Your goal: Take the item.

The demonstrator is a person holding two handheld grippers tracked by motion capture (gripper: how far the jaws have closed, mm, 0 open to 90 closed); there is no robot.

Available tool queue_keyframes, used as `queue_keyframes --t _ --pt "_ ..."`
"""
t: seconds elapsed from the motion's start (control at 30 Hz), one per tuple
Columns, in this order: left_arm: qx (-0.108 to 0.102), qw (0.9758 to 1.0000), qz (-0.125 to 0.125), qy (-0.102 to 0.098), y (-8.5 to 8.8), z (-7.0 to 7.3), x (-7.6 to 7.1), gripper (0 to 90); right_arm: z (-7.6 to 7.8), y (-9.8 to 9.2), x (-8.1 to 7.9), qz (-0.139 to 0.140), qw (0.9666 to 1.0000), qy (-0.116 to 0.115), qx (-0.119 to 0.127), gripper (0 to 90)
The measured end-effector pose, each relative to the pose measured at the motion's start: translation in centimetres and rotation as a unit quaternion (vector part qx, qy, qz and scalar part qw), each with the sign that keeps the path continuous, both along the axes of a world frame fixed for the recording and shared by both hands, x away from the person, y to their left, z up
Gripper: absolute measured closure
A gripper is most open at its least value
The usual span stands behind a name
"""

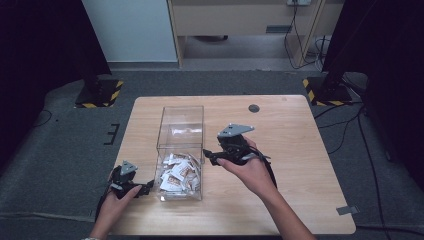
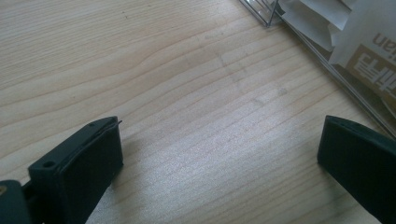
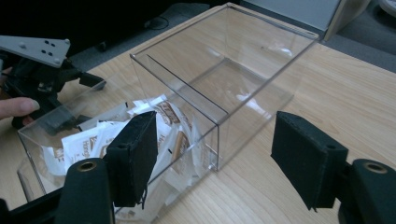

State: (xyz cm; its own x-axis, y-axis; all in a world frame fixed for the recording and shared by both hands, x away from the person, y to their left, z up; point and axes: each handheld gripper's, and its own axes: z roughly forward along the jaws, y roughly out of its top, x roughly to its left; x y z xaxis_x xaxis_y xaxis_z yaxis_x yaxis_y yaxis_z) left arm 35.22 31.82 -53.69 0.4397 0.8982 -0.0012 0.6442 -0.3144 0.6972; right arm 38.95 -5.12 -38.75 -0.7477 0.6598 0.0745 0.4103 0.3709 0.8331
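Note:
A clear plastic box (image 1: 181, 125) stands on the wooden table (image 1: 295, 150), with its drawer (image 1: 179, 192) pulled out toward me. Several white and brown sachets (image 1: 177, 175) lie in the drawer (image 3: 35, 140). My left gripper (image 1: 146, 187) rests on the table left of the drawer, open and empty; in its own view the jaws stand wide apart over bare wood, with the drawer's corner (image 2: 275, 16) at upper right. My right gripper (image 1: 209, 156) hovers just right of the box, open and empty. Its own view looks across the box (image 3: 224, 70) and the sachets (image 3: 93, 135).
A round grommet hole (image 1: 254, 108) sits in the table behind the box. Bare tabletop lies to the right of the box and at the front. Dark stands with yellow-black feet (image 1: 100, 95) flank the table on a grey carpet.

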Motion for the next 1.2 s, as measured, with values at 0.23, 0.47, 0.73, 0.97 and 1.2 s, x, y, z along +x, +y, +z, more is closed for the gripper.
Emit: queue_keyframes --t 0.23,0.47,0.73,0.97,1.2 --pt "0.0 1.0 0.0 0.0 0.0 0.0 0.0 0.0 0.1 1.5 -0.1 0.015 0.9999 -0.007 -0.003 34.3" --pt "0.0 1.0 0.0 0.0 0.0 0.0 0.0 0.0 -0.4 2.6 -0.5 0.029 0.9995 -0.01 -0.005 36.8" --pt "0.0 1.0 0.0 0.0 0.0 0.0 0.0 0.0 -1.2 4.3 -0.9 0.049 0.9987 -0.006 -0.006 37.8" --pt "0.0 1.0 0.0 0.0 0.0 0.0 0.0 0.0 -1.9 5.9 -1.3 0.064 0.9979 0.002 -0.012 35.8" --pt "0.0 1.0 0.0 0.0 0.0 0.0 0.0 0.0 -2.9 7.1 -1.6 0.071 0.9973 0.009 -0.015 32.3"
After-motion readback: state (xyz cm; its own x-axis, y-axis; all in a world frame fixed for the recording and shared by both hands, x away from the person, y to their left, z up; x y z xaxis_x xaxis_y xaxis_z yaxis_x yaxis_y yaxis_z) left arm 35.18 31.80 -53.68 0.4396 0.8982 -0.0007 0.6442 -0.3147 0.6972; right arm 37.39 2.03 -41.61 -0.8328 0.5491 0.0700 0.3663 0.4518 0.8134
